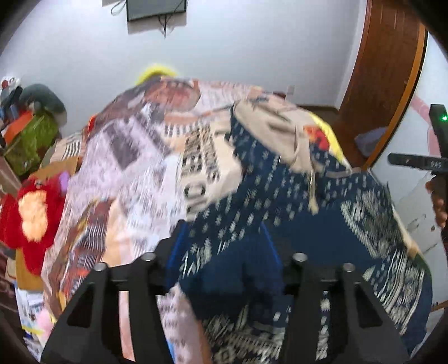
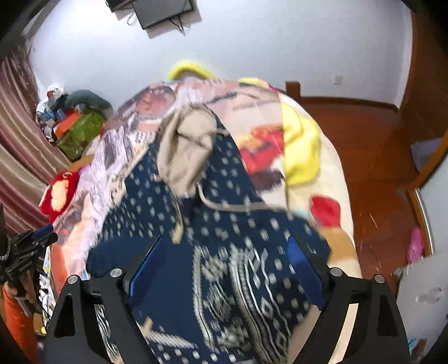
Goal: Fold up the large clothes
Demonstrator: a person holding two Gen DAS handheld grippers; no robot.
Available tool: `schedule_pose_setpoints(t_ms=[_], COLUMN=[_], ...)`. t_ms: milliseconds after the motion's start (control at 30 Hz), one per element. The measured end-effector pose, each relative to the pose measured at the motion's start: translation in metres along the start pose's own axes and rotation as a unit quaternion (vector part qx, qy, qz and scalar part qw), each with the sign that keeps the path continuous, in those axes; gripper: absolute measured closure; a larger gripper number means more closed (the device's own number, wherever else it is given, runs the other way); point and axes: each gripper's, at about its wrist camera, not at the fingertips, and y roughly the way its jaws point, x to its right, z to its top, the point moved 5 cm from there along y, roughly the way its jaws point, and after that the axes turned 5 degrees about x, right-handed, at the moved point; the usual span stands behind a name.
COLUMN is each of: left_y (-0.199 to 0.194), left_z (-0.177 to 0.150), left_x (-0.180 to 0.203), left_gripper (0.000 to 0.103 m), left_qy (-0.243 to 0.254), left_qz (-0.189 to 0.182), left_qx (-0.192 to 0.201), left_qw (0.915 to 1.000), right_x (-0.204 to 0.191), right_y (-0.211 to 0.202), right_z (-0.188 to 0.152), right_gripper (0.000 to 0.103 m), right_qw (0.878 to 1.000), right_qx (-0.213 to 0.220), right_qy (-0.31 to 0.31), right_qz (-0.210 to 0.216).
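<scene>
A large navy garment with a cream pattern [image 1: 282, 201] [image 2: 224, 232] lies spread on a bed with a printed blanket [image 1: 126, 156] [image 2: 268, 117]. Its beige hood with drawstrings [image 1: 268, 128] [image 2: 184, 151] lies at the far end. My left gripper [image 1: 224, 246] has blue pads [image 1: 179, 238] spread wide, with navy cloth lying between them; both views are motion-blurred. My right gripper [image 2: 224, 266] is open over the patterned lower part, its blue pads [image 2: 302, 266] apart and not clamping cloth. The left gripper also shows at the left edge of the right wrist view [image 2: 30, 246].
A red plush toy [image 1: 30, 212] [image 2: 60, 190] and a green basket of clutter [image 1: 30, 137] [image 2: 78, 134] sit left of the bed. Wooden floor [image 2: 372, 168] and a wooden door frame [image 1: 383, 72] are on the right. A wall screen [image 1: 155, 8] hangs above.
</scene>
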Motion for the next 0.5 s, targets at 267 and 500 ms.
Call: schedule_pose_setpoints(t_ms=[267, 500], left_y=[0.059, 0.127], left_z=[0.042, 0.049], left_x=[0.013, 0.019], left_gripper=[0.031, 0.031], left_qy=[-0.021, -0.049], left_qz=[-0.008, -0.021], left_qx=[-0.009, -0.046], left_qw=[0.9997, 0.9975], right_x=[-0.009, -0.005], right_y=[0.048, 0.116], right_z=[0.051, 0.067], right_gripper=[0.013, 0.013], right_qw=[1.000, 0.999], right_qx=[0.000, -0.043], right_qy=[0.010, -0.009], right_qz=[0.020, 0.010])
